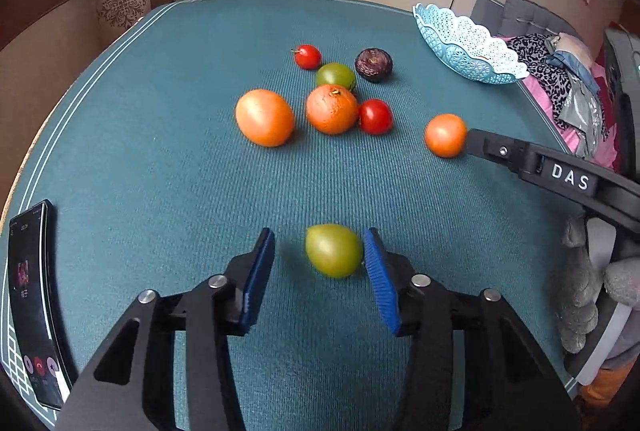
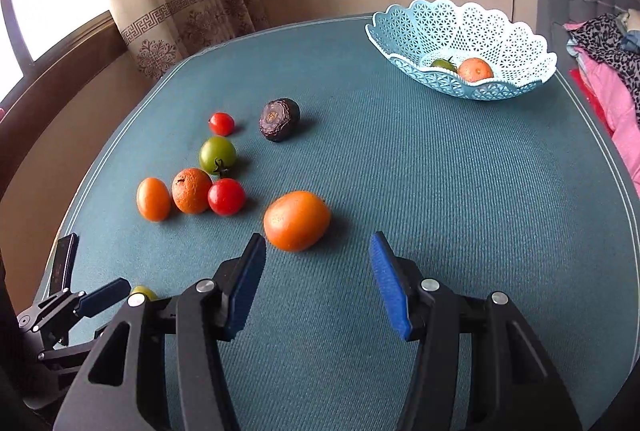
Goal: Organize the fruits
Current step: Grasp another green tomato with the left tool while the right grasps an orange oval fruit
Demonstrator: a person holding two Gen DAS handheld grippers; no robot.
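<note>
left gripper [image 1: 320, 255]: black frame, silver screws | fingers [image 1: 380, 283]: ribbed blue pads | right gripper [image 2: 318, 259]: same, "DAS" lettering

Ten fruits [image 2: 296, 219], one basket [image 2: 516, 31], one phone [image 1: 30, 295]

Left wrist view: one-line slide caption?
Left gripper brackets a green fruit on the teal table; more fruit beyond, blue basket far right.

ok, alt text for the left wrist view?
The left gripper straddles a green fruit on a teal table; only one blue pad touches it. Beyond lie seven more fruits, a blue basket at the far right edge.
</note>
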